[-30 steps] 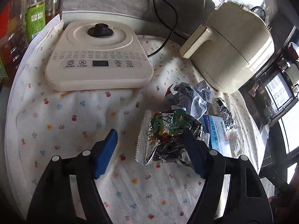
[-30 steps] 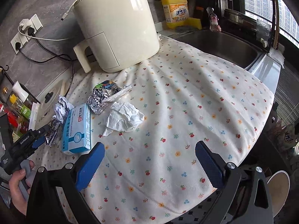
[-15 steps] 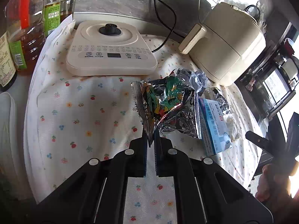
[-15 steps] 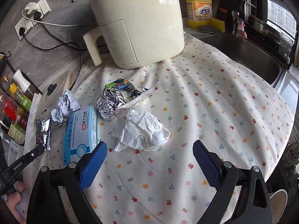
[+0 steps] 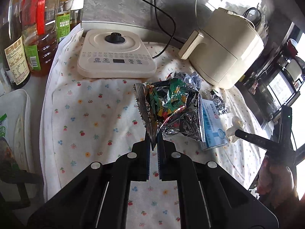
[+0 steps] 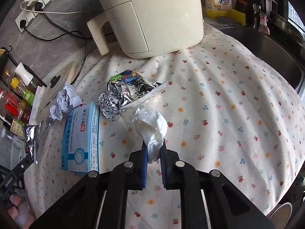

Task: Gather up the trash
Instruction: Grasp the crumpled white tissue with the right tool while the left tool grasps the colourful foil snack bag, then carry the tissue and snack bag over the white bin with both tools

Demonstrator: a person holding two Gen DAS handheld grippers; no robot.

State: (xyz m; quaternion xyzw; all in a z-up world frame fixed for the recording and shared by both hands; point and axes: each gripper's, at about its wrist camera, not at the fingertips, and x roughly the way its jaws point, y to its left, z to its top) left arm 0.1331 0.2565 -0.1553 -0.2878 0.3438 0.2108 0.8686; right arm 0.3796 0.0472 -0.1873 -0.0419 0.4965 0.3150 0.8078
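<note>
My left gripper (image 5: 154, 143) is shut on a crumpled foil snack wrapper (image 5: 167, 110) and holds it above the floral cloth (image 5: 91, 118). My right gripper (image 6: 154, 148) is shut on a white crumpled tissue (image 6: 150, 127), just above the cloth (image 6: 228, 114). Another foil wrapper (image 6: 125, 95), a blue-and-white medicine box (image 6: 82, 137) and a crumpled paper (image 6: 63, 103) lie on the cloth to the left of the tissue. The box (image 5: 212, 126) also shows behind the held wrapper in the left wrist view.
A cream air fryer (image 6: 152, 15) stands at the back, with a flat cream cooker (image 5: 114, 55) beside it. Oil bottles (image 5: 38, 34) stand at the left edge. A sink (image 6: 266, 47) and a yellow detergent bottle (image 6: 217, 0) are at the right. Cables (image 5: 164, 19) run along the wall.
My left gripper closed on the foil snack wrapper and lifted it off the cloth. My right gripper moved in to the tissue and closed on it.
</note>
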